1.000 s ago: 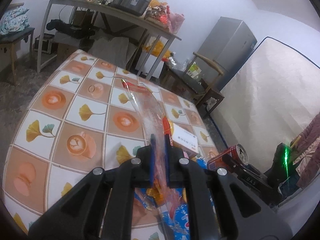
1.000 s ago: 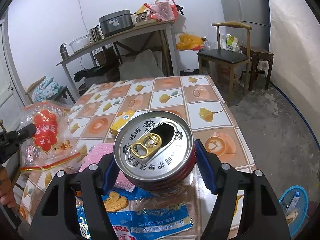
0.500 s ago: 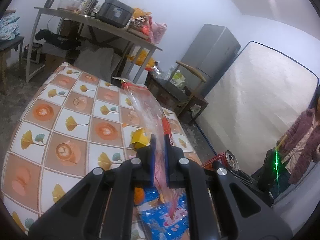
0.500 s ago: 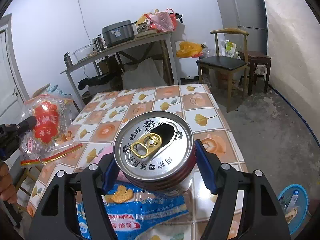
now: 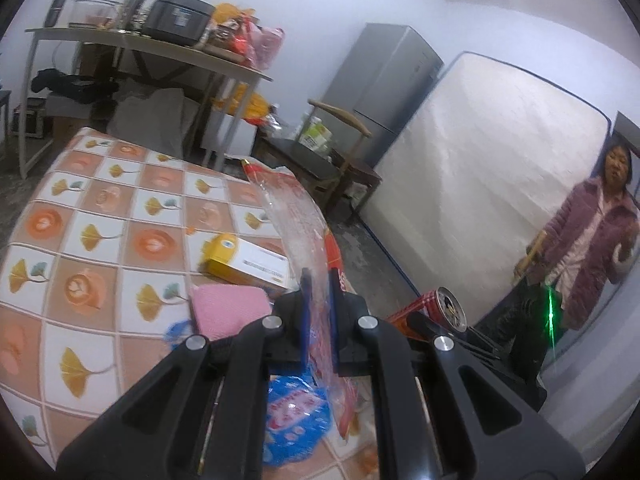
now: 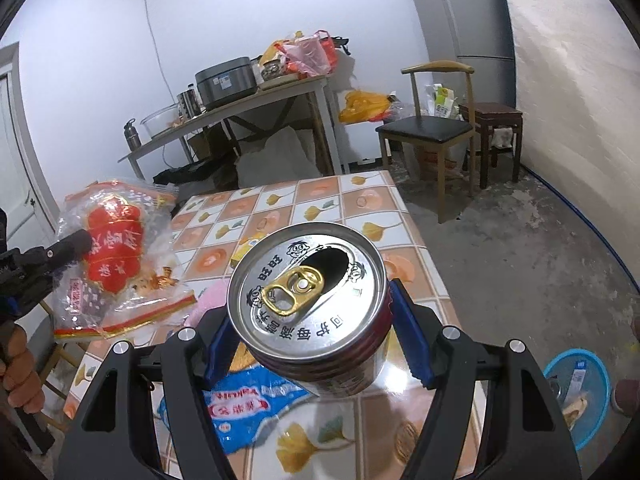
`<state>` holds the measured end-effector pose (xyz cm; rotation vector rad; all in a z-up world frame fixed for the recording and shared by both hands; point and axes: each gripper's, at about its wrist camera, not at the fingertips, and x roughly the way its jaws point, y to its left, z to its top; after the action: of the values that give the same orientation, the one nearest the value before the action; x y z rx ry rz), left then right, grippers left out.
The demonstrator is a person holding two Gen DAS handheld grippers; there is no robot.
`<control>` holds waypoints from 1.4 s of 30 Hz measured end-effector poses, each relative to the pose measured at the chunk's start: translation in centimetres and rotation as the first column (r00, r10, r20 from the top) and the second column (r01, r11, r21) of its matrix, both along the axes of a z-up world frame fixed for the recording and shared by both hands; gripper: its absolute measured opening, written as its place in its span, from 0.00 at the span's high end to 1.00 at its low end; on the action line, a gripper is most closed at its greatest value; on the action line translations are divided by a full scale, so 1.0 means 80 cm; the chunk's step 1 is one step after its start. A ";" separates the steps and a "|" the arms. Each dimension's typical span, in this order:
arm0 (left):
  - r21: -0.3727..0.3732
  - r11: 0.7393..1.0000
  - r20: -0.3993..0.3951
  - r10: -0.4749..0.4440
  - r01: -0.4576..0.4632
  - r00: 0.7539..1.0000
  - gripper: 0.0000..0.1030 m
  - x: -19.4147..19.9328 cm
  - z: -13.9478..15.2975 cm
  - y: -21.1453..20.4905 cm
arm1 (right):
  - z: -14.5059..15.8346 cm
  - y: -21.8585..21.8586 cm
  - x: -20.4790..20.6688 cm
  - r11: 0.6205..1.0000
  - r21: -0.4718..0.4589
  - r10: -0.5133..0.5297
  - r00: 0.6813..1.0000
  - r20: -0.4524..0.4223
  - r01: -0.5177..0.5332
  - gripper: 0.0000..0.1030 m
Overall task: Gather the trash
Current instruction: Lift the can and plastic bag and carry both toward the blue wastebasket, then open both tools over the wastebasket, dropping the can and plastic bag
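Observation:
My left gripper [image 5: 319, 280] is shut on a clear plastic bag with a red label [image 5: 298, 216], held up above the tiled table [image 5: 100, 240]. The bag [image 6: 114, 256] also shows at the left of the right wrist view, pinched by the left gripper [image 6: 82, 242]. My right gripper [image 6: 316, 320] is shut on an opened red drink can [image 6: 308, 296], held above the table's near end; the can [image 5: 436, 308] shows in the left wrist view too. A blue wrapper [image 6: 240, 404], a pink cloth [image 5: 228, 308] and a yellow-white box [image 5: 248, 260] lie on the table.
A blue bin [image 6: 580, 388] with trash stands on the floor at the lower right. A wooden chair [image 6: 432, 128], a stool [image 6: 496, 136] and a fridge [image 6: 468, 20] are beyond the table. A cluttered side table [image 6: 248, 100] stands at the back. A person [image 5: 592, 248] stands by a mattress [image 5: 480, 180].
Both grippers have risen and pulled back from the table with the bag and the can still held. The yellow box and pink cloth have come into the left wrist view.

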<state>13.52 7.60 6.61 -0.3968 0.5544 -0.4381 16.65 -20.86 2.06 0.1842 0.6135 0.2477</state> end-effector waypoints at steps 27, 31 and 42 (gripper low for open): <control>-0.035 0.868 -0.172 -0.493 0.495 0.853 0.94 0.044 -0.029 -0.301 | 0.010 -0.255 -0.146 0.915 -0.076 -0.401 0.914 -0.064 0.396 0.35; -0.020 0.831 -0.227 -0.545 0.555 0.807 0.94 0.053 -0.049 -0.363 | -0.015 -0.305 -0.169 0.878 -0.082 -0.479 0.871 -0.108 0.473 0.35; 0.002 0.744 -0.419 -0.607 0.669 0.675 0.94 0.078 -0.143 -0.527 | -0.118 -0.409 -0.187 0.810 -0.059 -0.576 0.774 -0.262 0.583 0.35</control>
<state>19.79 -34.54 -4.86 -0.1173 1.1340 -1.0063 1.72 -53.57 -7.37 0.4292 0.7935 -0.3824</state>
